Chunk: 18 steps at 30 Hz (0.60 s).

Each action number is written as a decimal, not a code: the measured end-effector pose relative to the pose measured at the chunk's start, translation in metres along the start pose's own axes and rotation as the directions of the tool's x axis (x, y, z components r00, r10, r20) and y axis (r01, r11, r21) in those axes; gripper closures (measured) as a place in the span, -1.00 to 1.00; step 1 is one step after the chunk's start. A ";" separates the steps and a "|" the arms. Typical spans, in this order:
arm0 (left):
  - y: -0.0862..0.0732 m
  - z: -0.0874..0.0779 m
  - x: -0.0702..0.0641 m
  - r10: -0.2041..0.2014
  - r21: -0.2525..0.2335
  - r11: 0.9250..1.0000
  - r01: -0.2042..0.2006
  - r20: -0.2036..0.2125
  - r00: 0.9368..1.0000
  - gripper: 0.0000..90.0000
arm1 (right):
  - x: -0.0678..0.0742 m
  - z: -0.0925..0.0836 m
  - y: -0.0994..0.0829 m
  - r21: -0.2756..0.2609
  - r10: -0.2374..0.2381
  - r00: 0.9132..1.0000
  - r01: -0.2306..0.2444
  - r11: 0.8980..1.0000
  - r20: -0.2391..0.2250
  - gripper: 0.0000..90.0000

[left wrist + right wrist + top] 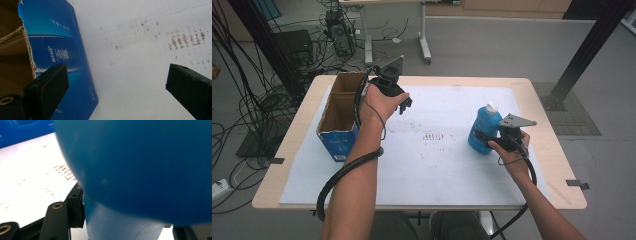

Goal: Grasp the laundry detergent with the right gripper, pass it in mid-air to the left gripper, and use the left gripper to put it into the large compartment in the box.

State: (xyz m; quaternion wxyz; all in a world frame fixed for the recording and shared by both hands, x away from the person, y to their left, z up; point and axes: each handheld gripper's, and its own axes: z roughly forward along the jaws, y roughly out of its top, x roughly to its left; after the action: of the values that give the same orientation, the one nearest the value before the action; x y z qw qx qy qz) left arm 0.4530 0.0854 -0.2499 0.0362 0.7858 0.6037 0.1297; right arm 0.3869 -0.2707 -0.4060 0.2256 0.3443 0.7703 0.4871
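Bottle (484,131) between my right gripper's (490,140) pinching jaws looks smooth, probably slippery; I grip its body. Left gripper (404,102) hangs spread beside the box (338,122).

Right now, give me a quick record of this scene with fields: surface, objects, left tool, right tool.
surface: wooden table covered by a stained white sheet
box: open blue cardboard box, at the sheet's left edge
bottle: blue bottle with a white cap, upright, right of centre
left tool: open, nothing between the jaws, held above the sheet beside the box
right tool: shut on the bottle's lower body
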 end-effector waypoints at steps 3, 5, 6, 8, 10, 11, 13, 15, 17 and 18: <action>0.000 0.000 -0.001 0.001 0.000 1.000 -0.001 0.000 1.000 -0.89 | -0.001 0.000 0.000 -0.004 0.005 1.000 -0.005 1.000 -0.004 -0.08; 0.000 0.000 -0.002 0.000 -0.001 1.000 0.000 0.001 1.000 -0.88 | -0.001 0.000 -0.001 -0.003 0.005 1.000 -0.006 1.000 -0.006 -0.07; 0.000 0.000 -0.002 0.002 -0.002 1.000 -0.002 0.000 1.000 -0.88 | -0.001 0.000 0.000 -0.003 0.007 1.000 -0.007 1.000 -0.007 -0.07; 0.000 -0.001 -0.002 0.005 -0.003 1.000 -0.005 -0.001 1.000 -0.88 | -0.001 0.000 0.000 -0.003 0.007 1.000 -0.007 1.000 -0.007 -0.07; 0.000 -0.002 -0.002 0.003 -0.005 1.000 -0.003 -0.001 1.000 -0.88 | -0.001 0.000 0.000 -0.003 0.007 1.000 -0.007 1.000 -0.006 -0.07; 0.001 -0.003 -0.002 0.006 -0.004 1.000 -0.006 -0.003 1.000 -0.89 | -0.001 0.000 0.000 -0.003 0.007 1.000 -0.007 1.000 -0.006 -0.07; 0.000 -0.004 -0.002 0.003 -0.007 1.000 -0.003 -0.003 1.000 -0.89 | -0.001 0.000 0.000 -0.003 0.007 1.000 -0.007 1.000 -0.006 -0.06; 0.000 -0.004 -0.003 0.004 -0.007 1.000 -0.004 -0.003 1.000 -0.89 | -0.001 0.000 0.000 -0.003 0.008 1.000 -0.008 1.000 -0.006 -0.06; 0.000 -0.005 -0.003 0.002 -0.010 1.000 -0.002 -0.004 1.000 -0.89 | -0.001 0.000 0.000 -0.003 0.010 1.000 -0.010 1.000 -0.006 -0.06; 0.000 -0.005 -0.003 0.001 -0.012 1.000 -0.001 -0.004 1.000 -0.89 | -0.001 0.000 0.000 -0.003 0.009 1.000 -0.009 1.000 -0.007 -0.06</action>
State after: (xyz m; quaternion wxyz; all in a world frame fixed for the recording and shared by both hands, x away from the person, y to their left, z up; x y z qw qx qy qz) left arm 0.4514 0.0820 -0.2456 0.0395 0.7857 0.6024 0.1348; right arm 0.3874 -0.2716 -0.4064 0.2215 0.3458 0.7686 0.4906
